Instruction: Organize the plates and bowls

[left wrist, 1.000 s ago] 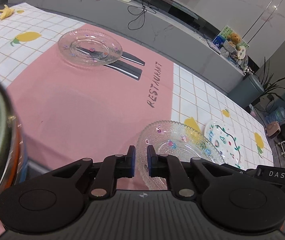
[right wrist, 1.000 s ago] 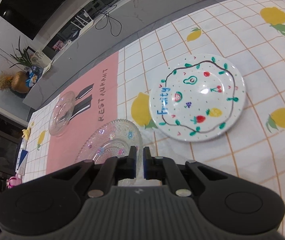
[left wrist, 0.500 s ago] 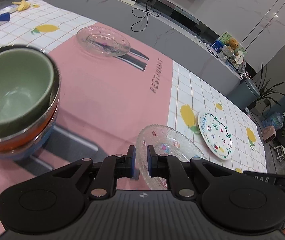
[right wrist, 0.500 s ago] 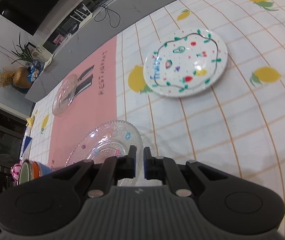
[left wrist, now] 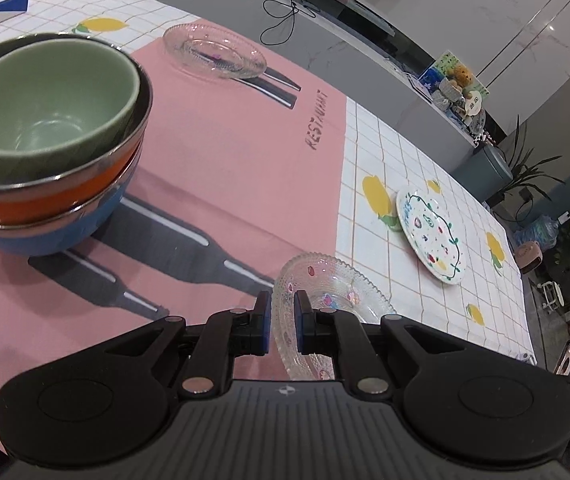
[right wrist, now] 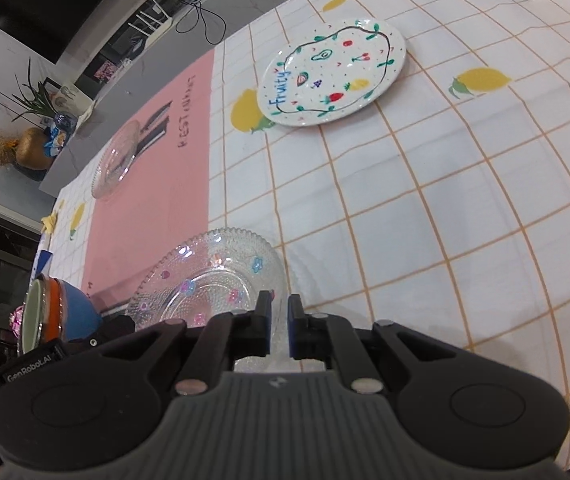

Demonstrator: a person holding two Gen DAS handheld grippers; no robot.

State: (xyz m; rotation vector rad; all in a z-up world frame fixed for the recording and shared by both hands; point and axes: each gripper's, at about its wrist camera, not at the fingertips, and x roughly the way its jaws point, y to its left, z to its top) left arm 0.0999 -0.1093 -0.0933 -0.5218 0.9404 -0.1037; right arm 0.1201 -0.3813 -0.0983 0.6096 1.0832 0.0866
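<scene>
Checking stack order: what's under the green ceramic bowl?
The green ceramic bowl sits nested in an orange bowl with a metal rim, itself in a blue bowl. Their insides are covered.

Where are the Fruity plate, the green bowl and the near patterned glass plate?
Fruity plate (right wrist: 331, 74): right wrist view, painted centre.
green bowl (left wrist: 51, 108): left wrist view, inside wall.
patterned glass plate (right wrist: 209, 280): right wrist view, beaded inner surface.

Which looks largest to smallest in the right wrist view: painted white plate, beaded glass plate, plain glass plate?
1. Beaded glass plate, though nearest.
2. Painted white plate, nearly alike.
3. Plain glass plate, farthest away.
</scene>
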